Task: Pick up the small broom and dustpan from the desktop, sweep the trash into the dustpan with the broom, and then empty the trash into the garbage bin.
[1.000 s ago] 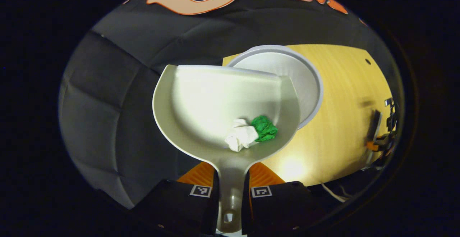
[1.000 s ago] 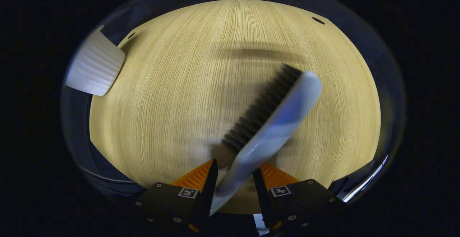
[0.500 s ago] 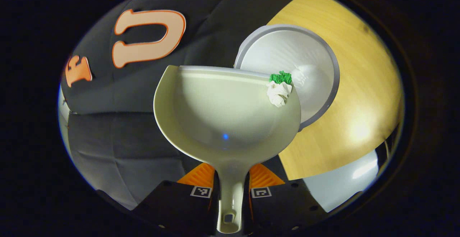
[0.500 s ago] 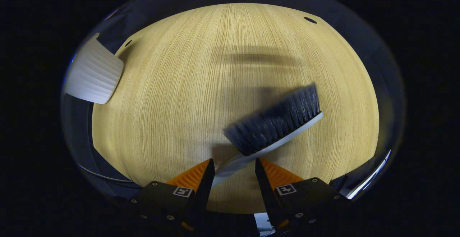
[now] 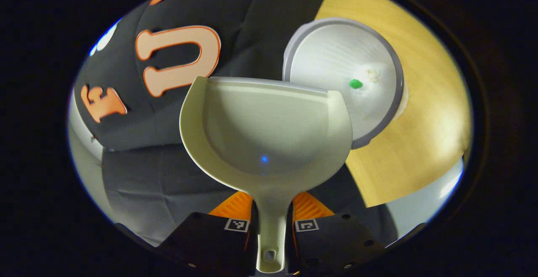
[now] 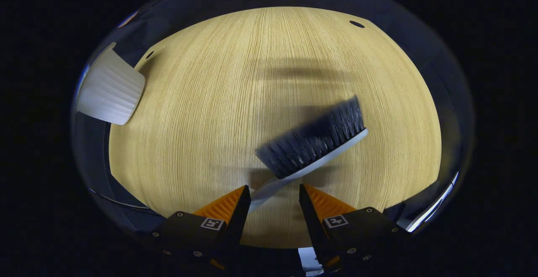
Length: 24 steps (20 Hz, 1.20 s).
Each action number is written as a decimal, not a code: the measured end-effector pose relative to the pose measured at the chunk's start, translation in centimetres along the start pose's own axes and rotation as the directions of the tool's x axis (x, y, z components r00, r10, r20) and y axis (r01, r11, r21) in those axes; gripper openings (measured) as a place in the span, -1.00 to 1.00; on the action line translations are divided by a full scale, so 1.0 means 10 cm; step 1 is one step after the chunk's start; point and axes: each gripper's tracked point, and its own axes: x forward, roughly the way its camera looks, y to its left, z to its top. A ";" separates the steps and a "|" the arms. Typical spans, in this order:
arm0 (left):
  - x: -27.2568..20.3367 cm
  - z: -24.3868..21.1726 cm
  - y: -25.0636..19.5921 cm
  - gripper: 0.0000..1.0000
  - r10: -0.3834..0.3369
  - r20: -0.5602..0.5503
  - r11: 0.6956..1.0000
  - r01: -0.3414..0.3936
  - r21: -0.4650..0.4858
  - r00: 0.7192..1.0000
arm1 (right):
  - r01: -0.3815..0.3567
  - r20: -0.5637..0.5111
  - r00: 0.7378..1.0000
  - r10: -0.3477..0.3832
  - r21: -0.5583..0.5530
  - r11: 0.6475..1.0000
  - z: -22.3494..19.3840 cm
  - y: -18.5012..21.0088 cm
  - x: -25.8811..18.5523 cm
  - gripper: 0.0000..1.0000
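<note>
My left gripper (image 5: 272,198) is shut on the handle of the pale dustpan (image 5: 265,125), which is held up with its pan bare. Its front lip overlaps the rim of the white garbage bin (image 5: 323,54). A green scrap (image 5: 355,83) and a white scrap (image 5: 372,74) lie at the bottom of the bin. In the right gripper view the small broom (image 6: 313,142) lies on its side on the wooden table (image 6: 201,113), dark bristles facing up and left. My right gripper (image 6: 274,189) is open, with the broom's handle end lying loosely between its fingers.
The garbage bin's ribbed white wall (image 6: 110,88) stands at the table's far left corner in the right gripper view. The table edge (image 5: 420,113) runs beside the bin, with pale floor beyond it. Small dark holes mark the tabletop's far corners.
The left gripper tipped the dustpan over the bin, and the green and white scraps slid off into it. The right gripper opened and the broom dropped onto its side on the table.
</note>
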 end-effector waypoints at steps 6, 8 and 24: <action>-0.19 0.26 -0.84 -0.49 -0.280 0.165 0.840 0.325 -0.435 0.946 | 0.003 0.012 1.000 -0.003 -0.007 1.000 0.51 -0.64 -0.27 0.48; -0.42 0.41 -0.92 -0.49 -0.302 0.274 0.794 0.400 -0.458 0.913 | 0.009 0.018 1.000 -0.009 -0.020 1.000 0.70 -0.89 -0.37 0.48; -1.02 1.35 -3.49 -0.48 -0.697 0.395 0.415 0.786 -0.458 0.598 | 0.013 0.019 1.000 -0.012 -0.034 0.999 2.19 -3.26 -1.29 0.48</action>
